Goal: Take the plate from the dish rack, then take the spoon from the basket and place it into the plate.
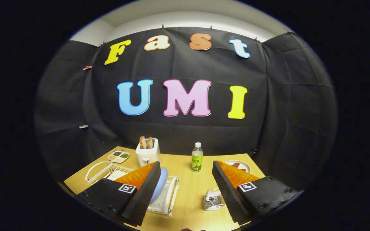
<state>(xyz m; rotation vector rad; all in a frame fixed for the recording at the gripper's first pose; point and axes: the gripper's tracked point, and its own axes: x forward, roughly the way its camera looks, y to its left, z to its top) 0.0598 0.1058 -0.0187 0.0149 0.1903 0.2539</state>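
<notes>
- Fingers stand wide apart above the table, holding nothing.
- Blue plate stands on edge in the white dish rack, just beside the left finger.
- Likely stiff, smooth and breakable; its upper rim looks the best hold.
- Metal basket sits close by the right finger; I cannot make out a spoon.

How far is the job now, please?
Nothing looks done. The plate stands in the rack, beside one of the fingers. The gripper is open, holding nothing. Left: take out the plate, then move the spoon from the basket into it.
</notes>
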